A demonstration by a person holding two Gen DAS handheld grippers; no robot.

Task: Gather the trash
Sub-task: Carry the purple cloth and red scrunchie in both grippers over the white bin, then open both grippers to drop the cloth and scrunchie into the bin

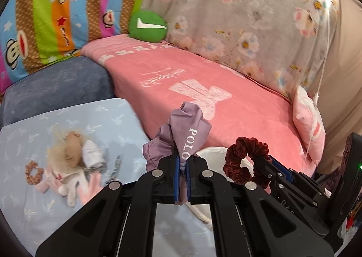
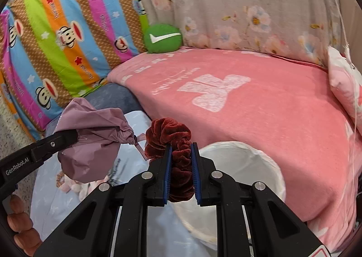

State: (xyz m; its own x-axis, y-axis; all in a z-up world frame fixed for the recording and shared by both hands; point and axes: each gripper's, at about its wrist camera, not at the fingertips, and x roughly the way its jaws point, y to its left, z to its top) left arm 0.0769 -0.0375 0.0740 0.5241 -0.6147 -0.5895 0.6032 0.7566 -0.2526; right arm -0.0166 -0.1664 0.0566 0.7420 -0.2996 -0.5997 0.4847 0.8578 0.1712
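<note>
Right wrist view: right gripper [image 2: 181, 162] clamps the red scrunchie [image 2: 172, 141] directly above and left of the white bin [image 2: 255, 157] at lower centre. Left gripper [image 1: 183, 164], clamped on the purple pouch [image 1: 187, 128], sits further left, so the right is judged nearer.

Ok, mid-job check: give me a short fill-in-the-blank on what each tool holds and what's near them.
1. The left tool is shut on a ____ drawstring pouch.
2. The right tool grips a dark red velvet ____.
3. The white bin sits just beyond the ____ tool.
4. The round green cushion bears a white ____ mark.

Missing words: purple; scrunchie; right; check
</note>
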